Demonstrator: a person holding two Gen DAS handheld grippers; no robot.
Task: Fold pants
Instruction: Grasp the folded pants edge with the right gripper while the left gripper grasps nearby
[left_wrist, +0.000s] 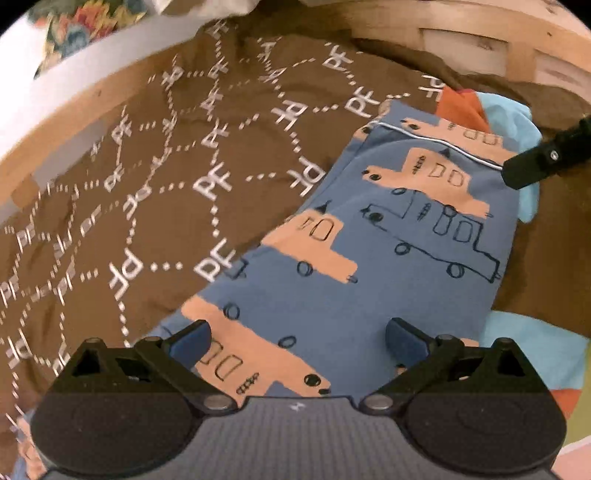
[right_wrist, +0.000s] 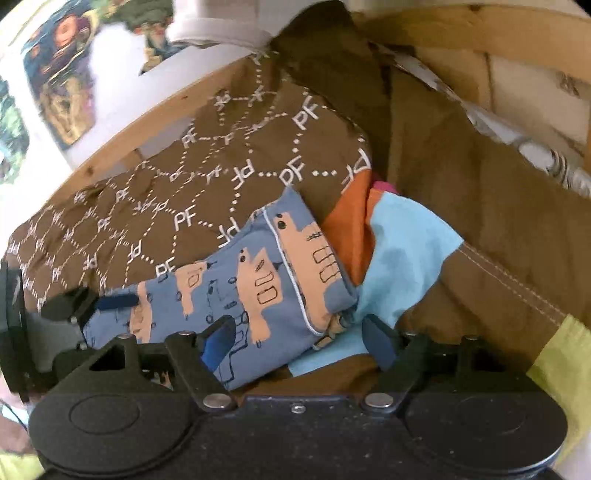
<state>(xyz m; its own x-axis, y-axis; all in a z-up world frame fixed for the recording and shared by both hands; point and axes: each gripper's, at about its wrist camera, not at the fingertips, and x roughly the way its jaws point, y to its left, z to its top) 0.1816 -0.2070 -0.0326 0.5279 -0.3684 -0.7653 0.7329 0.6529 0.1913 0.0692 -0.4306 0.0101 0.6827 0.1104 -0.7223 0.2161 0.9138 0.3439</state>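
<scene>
Blue pants (left_wrist: 369, 258) printed with orange trucks lie folded in a long strip on a brown quilt (left_wrist: 166, 166) with white "PF" lettering. My left gripper (left_wrist: 298, 338) hovers open over one end of the strip, its fingers spread to either side of the fabric. In the right wrist view the pants (right_wrist: 221, 295) run from lower left to the piped waistband end. My right gripper (right_wrist: 300, 339) stands open around that end, its pads not pinching it. One black finger (left_wrist: 535, 162) of the right gripper shows at the far end in the left wrist view.
A light blue and orange garment (right_wrist: 402, 251) lies under the waistband end. Plain olive-brown fabric (right_wrist: 480, 206) is heaped to the right, with a lime green cloth (right_wrist: 565, 354) at the edge. A wooden rail (left_wrist: 74, 110) borders the quilt (right_wrist: 166, 192), with a white wall behind.
</scene>
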